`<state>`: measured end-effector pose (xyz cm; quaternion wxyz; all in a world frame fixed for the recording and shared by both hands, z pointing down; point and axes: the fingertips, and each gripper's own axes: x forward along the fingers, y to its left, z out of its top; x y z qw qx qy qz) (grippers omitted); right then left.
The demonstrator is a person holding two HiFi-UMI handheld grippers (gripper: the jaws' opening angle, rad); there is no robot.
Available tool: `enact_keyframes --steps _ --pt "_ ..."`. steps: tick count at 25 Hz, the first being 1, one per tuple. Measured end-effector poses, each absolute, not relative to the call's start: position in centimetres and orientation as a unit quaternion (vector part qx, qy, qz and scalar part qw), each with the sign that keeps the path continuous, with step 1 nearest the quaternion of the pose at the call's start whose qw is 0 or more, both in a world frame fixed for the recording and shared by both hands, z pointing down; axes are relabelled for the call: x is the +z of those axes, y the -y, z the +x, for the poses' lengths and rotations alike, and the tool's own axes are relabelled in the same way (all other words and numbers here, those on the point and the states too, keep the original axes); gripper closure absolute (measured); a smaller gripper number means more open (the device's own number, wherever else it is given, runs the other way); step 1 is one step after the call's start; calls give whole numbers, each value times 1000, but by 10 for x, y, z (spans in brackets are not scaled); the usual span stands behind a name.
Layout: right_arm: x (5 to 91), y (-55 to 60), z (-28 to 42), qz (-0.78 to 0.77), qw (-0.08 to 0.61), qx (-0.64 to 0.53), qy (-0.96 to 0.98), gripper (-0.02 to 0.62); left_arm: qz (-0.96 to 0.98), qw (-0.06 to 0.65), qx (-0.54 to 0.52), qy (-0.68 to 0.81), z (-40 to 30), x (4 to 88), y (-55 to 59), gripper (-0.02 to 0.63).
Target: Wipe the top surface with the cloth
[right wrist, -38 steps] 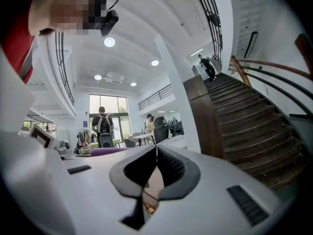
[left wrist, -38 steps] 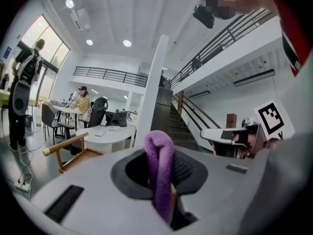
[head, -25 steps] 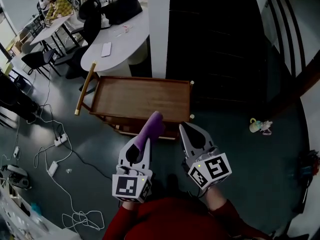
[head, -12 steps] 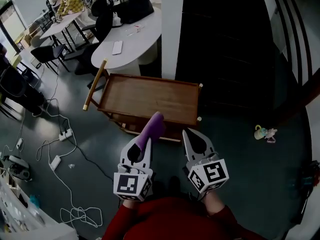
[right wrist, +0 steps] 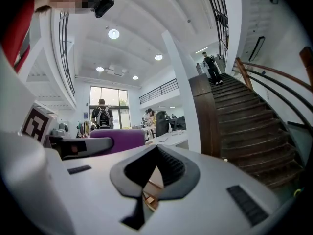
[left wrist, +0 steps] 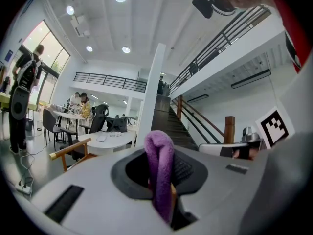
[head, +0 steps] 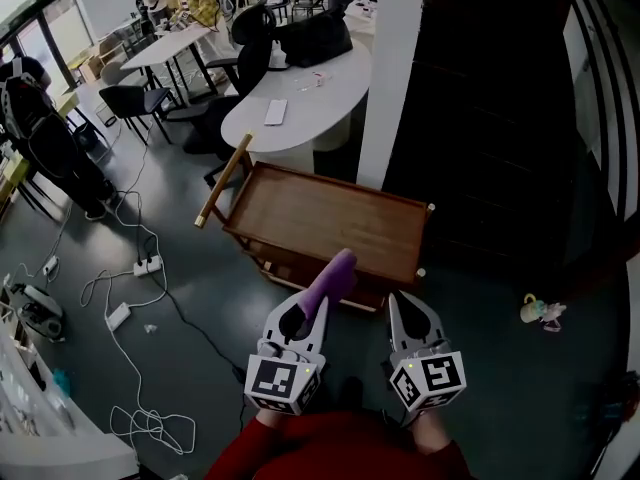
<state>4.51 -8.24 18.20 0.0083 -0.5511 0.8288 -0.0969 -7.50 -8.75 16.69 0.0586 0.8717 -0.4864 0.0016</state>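
A wooden cart [head: 330,230] with a tray-like top and a pale handle at its left stands on the floor ahead of me. My left gripper [head: 308,306] is shut on a purple cloth [head: 332,276] that sticks up and forward from its jaws, just short of the cart's near edge. In the left gripper view the cloth [left wrist: 160,153] hangs folded between the jaws of the left gripper [left wrist: 164,195]. My right gripper [head: 402,303] is beside it, shut and holding nothing. In the right gripper view the right gripper [right wrist: 156,150] has its tips together, and the cloth [right wrist: 117,138] shows at the left.
A white oval table [head: 300,103] with dark chairs stands behind the cart. A white pillar [head: 390,68] and a dark staircase [head: 500,118] rise at the right. Cables and power strips [head: 145,265] lie on the floor at left. A small toy [head: 540,311] lies at right. A person [head: 45,143] stands far left.
The head view has tilted up and shows more of the room. The cart has slid lower and to the right in the picture. Both grippers hold the same pose, cloth still gripped.
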Motion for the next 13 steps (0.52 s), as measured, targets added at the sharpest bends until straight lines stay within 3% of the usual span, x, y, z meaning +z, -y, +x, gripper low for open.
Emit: enact_keyframes --steps 13 --pt "184 92 44 -552 -7 -97 -829 583 870 58 3 490 -75 164 94 543"
